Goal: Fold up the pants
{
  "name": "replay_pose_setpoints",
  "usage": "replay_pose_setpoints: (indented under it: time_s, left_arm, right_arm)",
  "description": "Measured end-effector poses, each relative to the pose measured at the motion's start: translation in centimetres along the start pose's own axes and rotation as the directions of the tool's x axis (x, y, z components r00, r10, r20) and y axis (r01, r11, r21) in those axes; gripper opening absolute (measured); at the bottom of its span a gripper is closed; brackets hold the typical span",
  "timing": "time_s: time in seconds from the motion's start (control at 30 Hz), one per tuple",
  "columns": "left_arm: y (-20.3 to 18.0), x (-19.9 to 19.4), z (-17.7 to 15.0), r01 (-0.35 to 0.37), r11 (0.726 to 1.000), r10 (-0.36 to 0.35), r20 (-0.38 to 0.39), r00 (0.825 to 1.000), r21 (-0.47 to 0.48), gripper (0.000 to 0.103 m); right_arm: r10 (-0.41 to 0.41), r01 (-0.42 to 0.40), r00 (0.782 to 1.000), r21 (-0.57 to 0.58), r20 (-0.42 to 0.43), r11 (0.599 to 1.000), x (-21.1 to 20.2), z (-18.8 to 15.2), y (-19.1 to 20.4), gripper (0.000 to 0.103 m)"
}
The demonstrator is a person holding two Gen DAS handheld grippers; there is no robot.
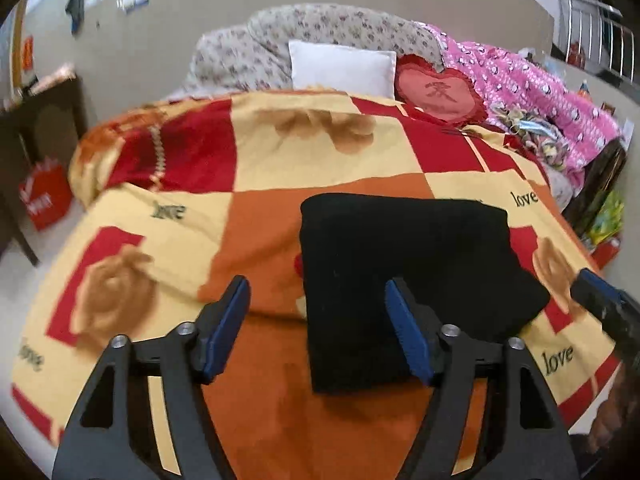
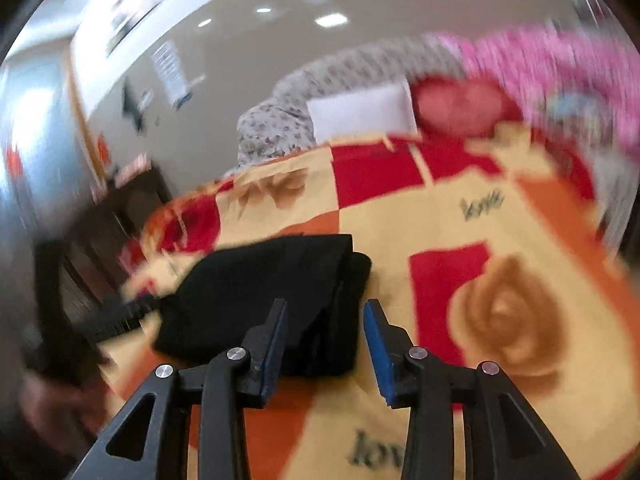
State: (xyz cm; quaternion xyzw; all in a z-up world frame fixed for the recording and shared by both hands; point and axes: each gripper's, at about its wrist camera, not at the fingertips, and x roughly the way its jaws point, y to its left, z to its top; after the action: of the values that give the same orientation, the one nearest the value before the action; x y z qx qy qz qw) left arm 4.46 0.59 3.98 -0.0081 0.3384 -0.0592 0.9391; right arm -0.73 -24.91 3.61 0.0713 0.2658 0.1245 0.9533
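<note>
A pair of black, soft-knit pants (image 1: 404,276) lies folded into a thick rectangular bundle on a plush bedspread (image 1: 248,248) patterned in red, orange and cream squares with tan roses. The bundle sits toward the near right part of the bed, its layered edges stacked on top of one another. The left gripper (image 1: 318,330), black with blue pads on its fingers, hovers just in front of the bundle's near left corner; its jaws are spread wide and hold nothing, and whether the right pad touches the cloth cannot be told. The right gripper (image 2: 326,340), seen in a blurred view, points at the bundle's stacked side with its jaws likewise parted and empty; its tip also shows at the right edge of the left view. The pants look light, limp and matte rather than slippery, so they should sag and unfold if lifted by one layer alone. A safer hold would probably pinch all the layers together at a corner or along the thick folded edge, with both grippers sharing the weight. Nothing about the fabric looks fragile. The word "love" is printed in dark script at several places on the bedspread. A red heart-shaped cushion (image 1: 436,94) near the head of the bed carries a single Chinese character, too small to read. A white square pillow (image 1: 340,68) rests beside it. A red bag (image 1: 46,200) on the floor bears white lettering that is illegible.
</note>
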Motion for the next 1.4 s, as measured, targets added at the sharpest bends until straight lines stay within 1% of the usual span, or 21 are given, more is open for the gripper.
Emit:
replay_pose_setpoints:
  time_s: [0.03, 0.1, 0.13, 0.17, 0.2, 0.3, 0.43, 0.5, 0.6, 0.73, 0.77, 0.83, 0.87, 0.9, 1.0, 1.03, 1.07, 1.13, 1.2, 1.33, 1.4]
  left_arm:
    - [-0.4, -0.6, -0.3, -0.01, 1.0, 0.01, 0.01, 1.0, 0.012, 0.072]
    - [-0.7, -1.4, -0.6, -0.019, 0.999, 0.018, 0.022, 1.0, 0.026, 0.072]
    - [-0.9, -1.9, -0.8, -0.018, 0.999, 0.018, 0.025, 1.0, 0.03, 0.072]
    - [-1.0, -2.2, -1.0, -0.011, 0.999, 0.011, 0.024, 1.0, 0.031, 0.072]
    - [-1.1, -2.5, -1.0, -0.011, 0.999, 0.011, 0.025, 1.0, 0.031, 0.072]
    - [-1.4, -3.0, -1.2, -0.019, 0.999, 0.018, 0.029, 0.999, 0.034, 0.072]
    - [-1.9, -3.2, -1.4, -0.018, 0.999, 0.017, 0.019, 1.0, 0.04, 0.072]
    - [-2.2, -3.2, -1.6, -0.02, 0.998, 0.019, 0.018, 1.0, 0.051, 0.072]
    - [-2.5, -2.9, -2.0, -0.014, 0.998, 0.014, -0.006, 1.0, 0.056, 0.072]
    - [-3.0, -2.6, -2.6, -0.022, 0.997, 0.024, -0.015, 1.0, 0.077, 0.072]
    - [-3.1, -2.6, -2.8, -0.016, 0.997, 0.017, -0.015, 1.0, 0.08, 0.079]
    - [-3.2, -2.7, -3.3, 0.003, 0.996, -0.002, -0.007, 1.0, 0.092, 0.087]
    - [-3.2, -2.8, -3.4, 0.008, 0.995, -0.008, 0.001, 1.0, 0.097, 0.088]
    - [-3.2, -2.9, -3.7, 0.029, 0.995, -0.031, 0.014, 0.999, 0.099, 0.088]
    - [-2.8, -2.8, -3.9, 0.08, 0.995, -0.081, 0.016, 0.997, 0.059, 0.089]
    - [-2.6, -2.6, -3.8, 0.099, 0.994, -0.099, 0.008, 0.995, 0.047, 0.099]
    - [-2.4, -2.3, -3.8, 0.11, 0.993, -0.11, -0.005, 0.994, 0.034, 0.102]
    - [-2.3, -1.5, -3.7, 0.111, 0.994, -0.109, -0.069, 0.992, 0.017, 0.102]
    - [-2.7, -1.3, -4.0, 0.123, 0.992, -0.121, -0.103, 0.987, 0.02, 0.102]
    - [-3.5, -2.7, -4.4, 0.115, 0.992, -0.112, -0.064, 0.992, 0.047, 0.102]
    - [-3.9, -3.3, -4.4, 0.088, 0.994, -0.085, -0.049, 0.995, 0.066, 0.102]
  right_arm:
    - [-0.03, 0.032, 0.999, -0.065, 0.025, 0.997, -0.9, -1.0, 0.8, 0.037]
    - [-0.053, 0.065, 0.996, -0.154, 0.078, 0.986, -1.9, -3.0, 1.7, 0.038]
    - [-0.076, 0.089, 0.994, -0.179, 0.08, 0.98, -1.7, -3.7, 2.0, 0.037]
    - [-0.105, 0.113, 0.993, -0.195, 0.055, 0.974, -1.4, -4.0, 2.1, 0.037]
    - [-0.109, 0.118, 0.993, -0.203, 0.052, 0.972, -1.4, -4.2, 2.2, 0.037]
    - [-0.103, 0.106, 0.994, -0.197, 0.023, 0.975, -1.0, -4.6, 1.6, 0.037]
    - [-0.137, 0.13, 0.99, -0.206, -0.017, 0.97, 0.1, -4.7, 1.6, 0.037]
    - [-0.141, 0.133, 0.99, -0.217, -0.02, 0.967, 0.1, -5.0, 1.8, 0.037]
    - [-0.142, 0.135, 0.99, -0.226, -0.014, 0.965, 0.0, -5.0, 2.1, 0.037]
    - [-0.141, 0.136, 0.99, -0.208, -0.012, 0.969, -0.1, -4.9, 1.7, 0.037]
    - [-0.136, 0.132, 0.991, -0.198, -0.01, 0.971, -0.2, -4.8, 1.6, 0.037]
    - [-0.131, 0.128, 0.991, -0.184, -0.005, 0.975, -0.4, -4.7, 1.4, 0.038]
    - [-0.125, 0.123, 0.992, -0.177, -0.002, 0.977, -0.5, -4.7, 1.2, 0.037]
    - [-0.116, 0.114, 0.993, -0.169, -0.002, 0.979, -0.5, -4.7, 1.1, 0.037]
    - [-0.112, 0.11, 0.994, -0.153, -0.004, 0.982, -0.5, -4.6, 1.0, 0.037]
    - [-0.108, 0.106, 0.994, -0.149, -0.004, 0.983, -0.6, -4.6, 0.9, 0.038]
    - [-0.104, 0.102, 0.995, -0.145, -0.005, 0.984, -0.5, -4.6, 0.9, 0.037]
    - [-0.104, 0.102, 0.994, -0.143, -0.009, 0.984, -0.5, -4.6, 0.9, 0.037]
    - [-0.105, 0.102, 0.994, -0.145, -0.01, 0.984, -0.4, -4.6, 1.0, 0.037]
    - [-0.108, 0.105, 0.994, -0.149, -0.013, 0.983, -0.4, -4.6, 1.0, 0.037]
    - [-0.107, 0.104, 0.994, -0.148, -0.013, 0.984, -0.4, -4.6, 1.0, 0.037]
